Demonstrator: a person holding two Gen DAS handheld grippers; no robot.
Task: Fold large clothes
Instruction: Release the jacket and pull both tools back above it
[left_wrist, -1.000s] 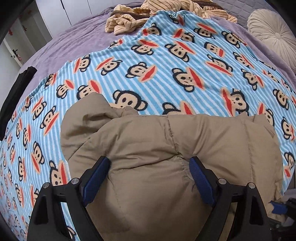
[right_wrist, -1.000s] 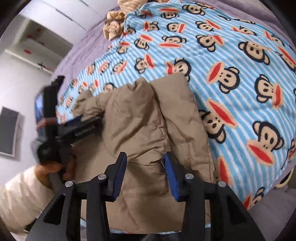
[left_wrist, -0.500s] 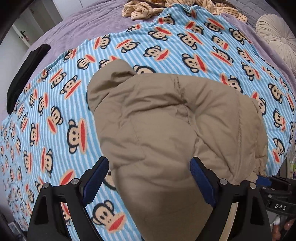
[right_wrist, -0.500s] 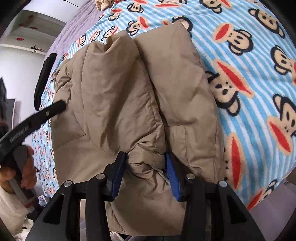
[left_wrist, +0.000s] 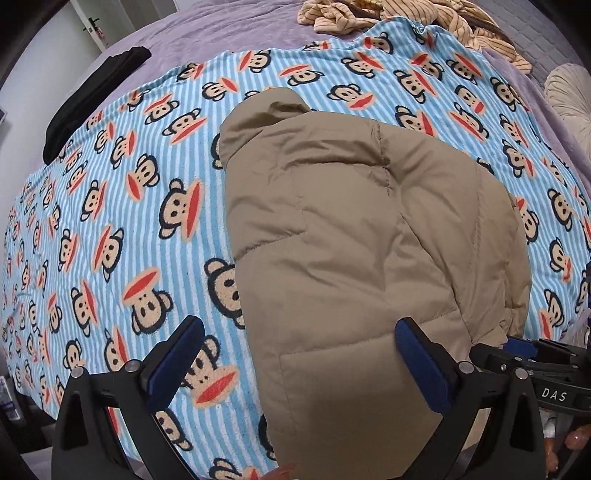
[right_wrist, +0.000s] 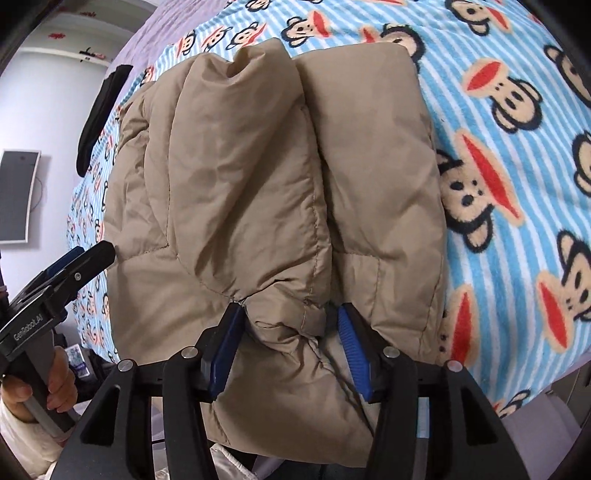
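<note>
Now, starting far left in the left wrist view, a black garment (left_wrist: 92, 99) lies at the edge of the purple bedspread (left_wrist: 207, 33), just touching the corner of the blue striped monkey blanket (left_wrist: 122, 206) that covers most of the bed. Moving right, the left hand-held gripper (left_wrist: 299, 363) hangs with its blue-padded jaws spread wide, released, nothing between the pads; its left finger sits over bare blanket, its right finger over the padded cloth. And there's the big one: the tan puffer jacket (left_wrist: 351, 236), lying bunched and partly folded on the blanket, its near end spilling toward the edge of the bed. Behind it, at the top, a heap of striped beige clothes (left_wrist: 406, 18) rests on the bedspread, and at the far right a round cream cushion (left_wrist: 569, 99) peeks in.

Over to the right wrist view: at the left edge the person's left hand (right_wrist: 55, 384) grips the handle of the left tool, just beside the jacket's side. In the centre, the jacket's two puffy lobes lie side by side, running away from the camera. The right hand-held gripper (right_wrist: 291, 354) is clenched on a gathered fold of the jacket's near end, cloth pinched between both blue pads. To the right, open monkey blanket.
</note>
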